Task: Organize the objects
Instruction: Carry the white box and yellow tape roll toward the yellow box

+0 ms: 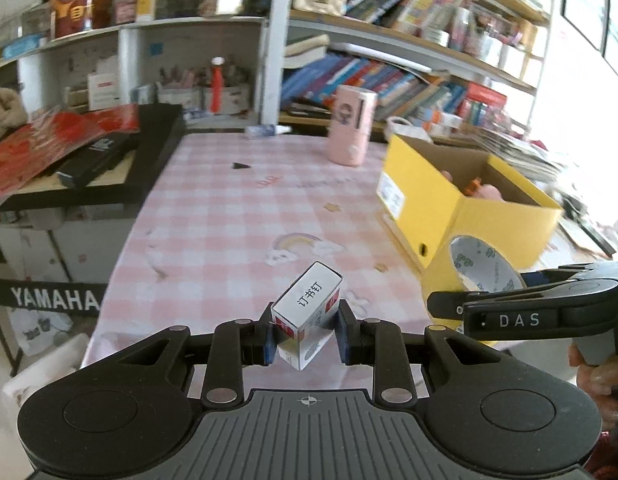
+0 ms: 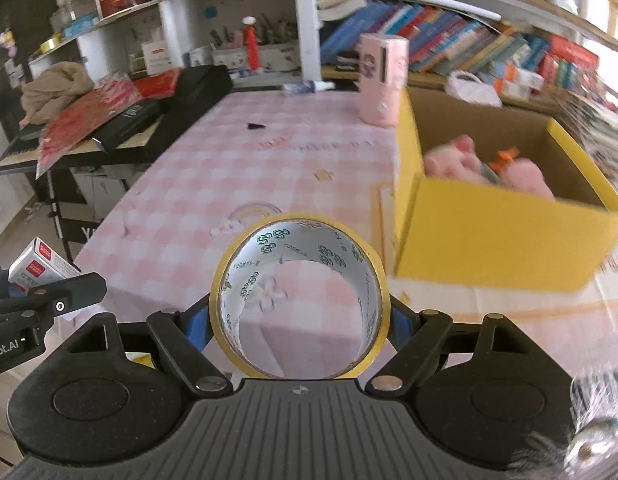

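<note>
My left gripper (image 1: 307, 336) is shut on a small white and red staple box (image 1: 309, 312), held tilted above the pink checked tablecloth (image 1: 237, 216). My right gripper (image 2: 300, 312) is shut on a roll of yellow tape (image 2: 301, 300), its blue pads pressing the roll's two sides. The tape roll (image 1: 485, 268) and the right gripper also show at the right of the left wrist view, and the staple box (image 2: 41, 266) at the left edge of the right wrist view. An open yellow cardboard box (image 2: 497, 236) stands to the right, with pink plush toys (image 2: 461, 160) inside.
A pink cylindrical container (image 2: 383, 80) stands at the table's far side, near a small black piece (image 2: 256, 125). A black keyboard stand with red papers (image 1: 61, 152) borders the table on the left. Crowded bookshelves (image 1: 389, 76) line the back.
</note>
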